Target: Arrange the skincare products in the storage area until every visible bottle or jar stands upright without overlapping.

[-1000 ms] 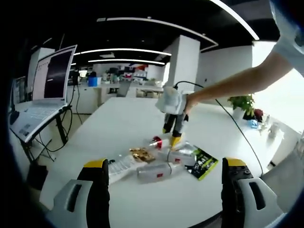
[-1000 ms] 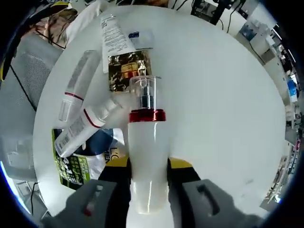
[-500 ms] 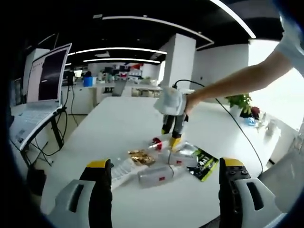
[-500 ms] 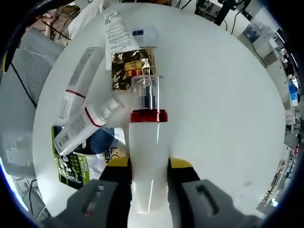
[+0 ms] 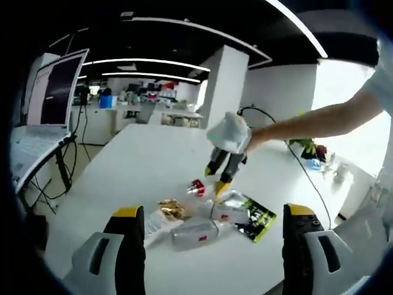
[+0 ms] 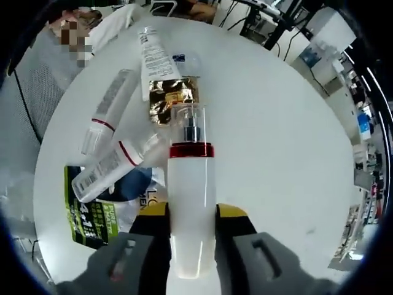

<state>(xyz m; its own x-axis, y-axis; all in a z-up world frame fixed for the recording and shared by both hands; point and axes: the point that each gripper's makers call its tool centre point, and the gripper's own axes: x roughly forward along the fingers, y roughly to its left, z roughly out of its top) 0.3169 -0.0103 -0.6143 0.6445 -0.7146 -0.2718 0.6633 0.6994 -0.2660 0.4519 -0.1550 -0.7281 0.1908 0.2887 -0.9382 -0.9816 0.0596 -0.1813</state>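
A white pump bottle [image 6: 191,196] with a red collar and clear cap sits between the jaws of my right gripper [image 6: 191,212], which is shut on it above the white table [image 6: 276,141]. In the left gripper view the right gripper [image 5: 222,167] hangs over the pile, the bottle's [image 5: 196,187] red collar pointing left. Below it lie a gold sachet [image 6: 172,101], a long white tube [image 6: 150,58], a grey tube [image 6: 107,110], a red-banded tube [image 6: 113,169] and a green sachet [image 6: 92,215]. My left gripper [image 5: 212,212] is open near the table's front edge, short of the lying tubes [image 5: 196,233].
An open laptop [image 5: 49,104] stands on a stand left of the table [image 5: 141,153]. A person's arm [image 5: 319,120] reaches in from the right. A potted plant [image 5: 310,147] sits at the table's far right. The bare tabletop stretches behind the pile.
The right gripper has risen a little with the bottle, so the pile looks smaller beneath it. The left gripper's view has swung slightly; its jaws stay open.
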